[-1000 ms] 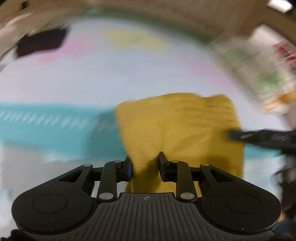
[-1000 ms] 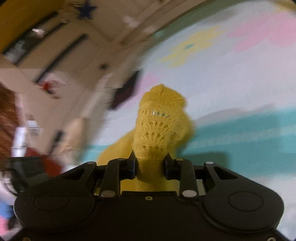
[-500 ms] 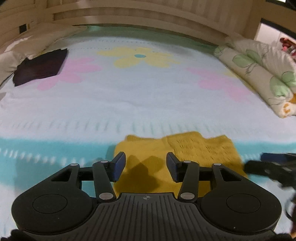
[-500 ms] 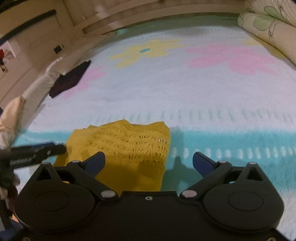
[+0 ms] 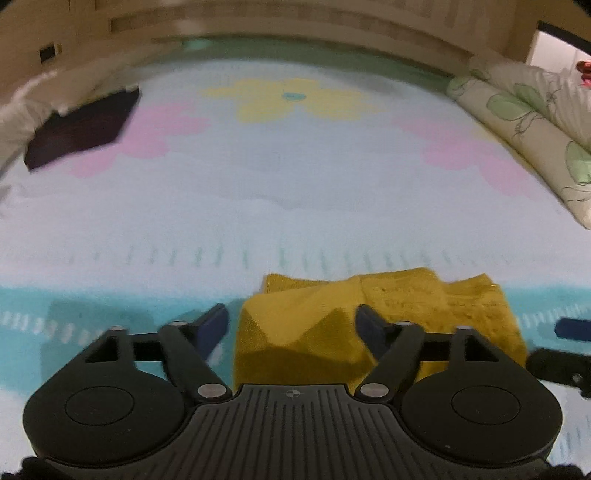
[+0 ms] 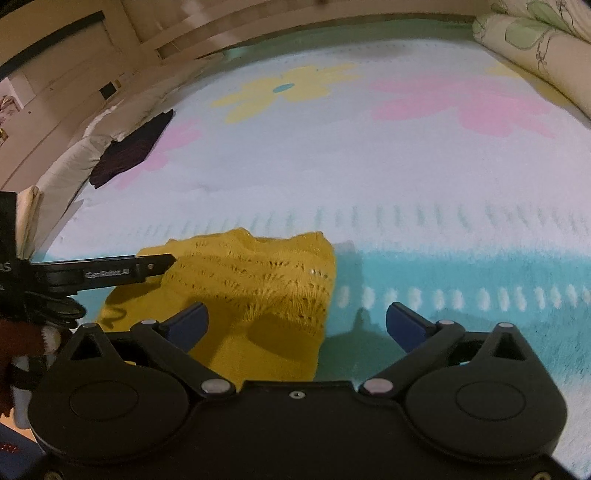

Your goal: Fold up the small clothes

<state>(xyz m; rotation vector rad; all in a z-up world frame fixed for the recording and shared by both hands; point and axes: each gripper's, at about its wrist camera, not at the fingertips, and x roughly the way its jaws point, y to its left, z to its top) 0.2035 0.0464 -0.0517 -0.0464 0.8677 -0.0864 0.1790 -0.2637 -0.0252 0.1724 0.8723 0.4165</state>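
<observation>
A small yellow knit garment [image 5: 373, 317] lies folded on the bedspread's teal stripe; it also shows in the right wrist view [image 6: 255, 291]. My left gripper [image 5: 291, 325] is open and empty, just above the garment's left part. My right gripper [image 6: 295, 321] is open wide and empty, over the garment's right edge. The left gripper's finger [image 6: 110, 273] shows at the garment's left side in the right wrist view, and the right gripper's fingertip [image 5: 572, 328] shows at the right edge of the left wrist view.
A dark folded garment [image 5: 81, 129] lies at the far left of the flowered bedspread [image 5: 295, 177]. A leaf-print pillow [image 5: 524, 122] lies along the right side. A wooden bed frame [image 5: 295, 22] runs along the far edge.
Both grippers were shut on the yellow garment and held it up. They have let it go, opened wide and drawn back, and the garment now lies folded on the bed.
</observation>
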